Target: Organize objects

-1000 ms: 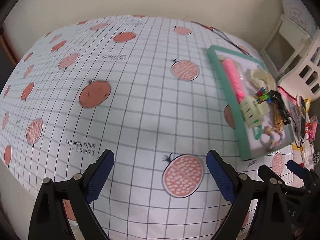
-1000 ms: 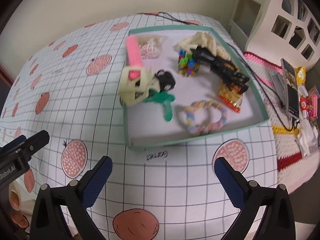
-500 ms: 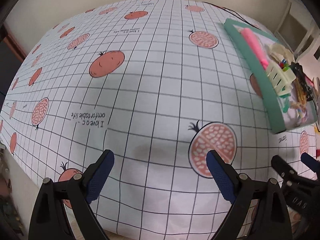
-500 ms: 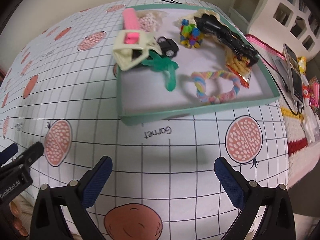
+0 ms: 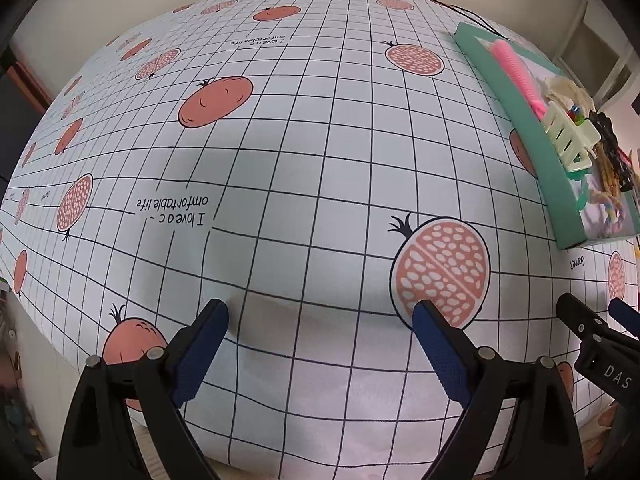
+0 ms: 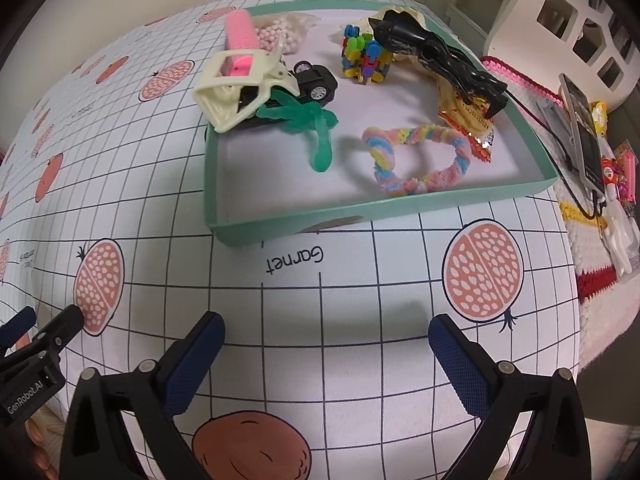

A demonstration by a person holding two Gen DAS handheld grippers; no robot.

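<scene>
Tongs in both my hands stood wide and empty: my left gripper (image 5: 320, 322) over bare tablecloth (image 5: 304, 152), my right gripper (image 6: 326, 330) near the green tray (image 6: 280, 226), which held a cream clip (image 6: 234, 88), toy car (image 6: 314, 80) and pastel ring (image 6: 416, 160).

A white cloth (image 6: 360, 292) gridded in black and dotted with salmon pomegranates is seen — on it a mint-green tray (image 6: 400, 210), a pastel twisted ring (image 6: 416, 152) and a pink roller (image 6: 240, 34).
</scene>
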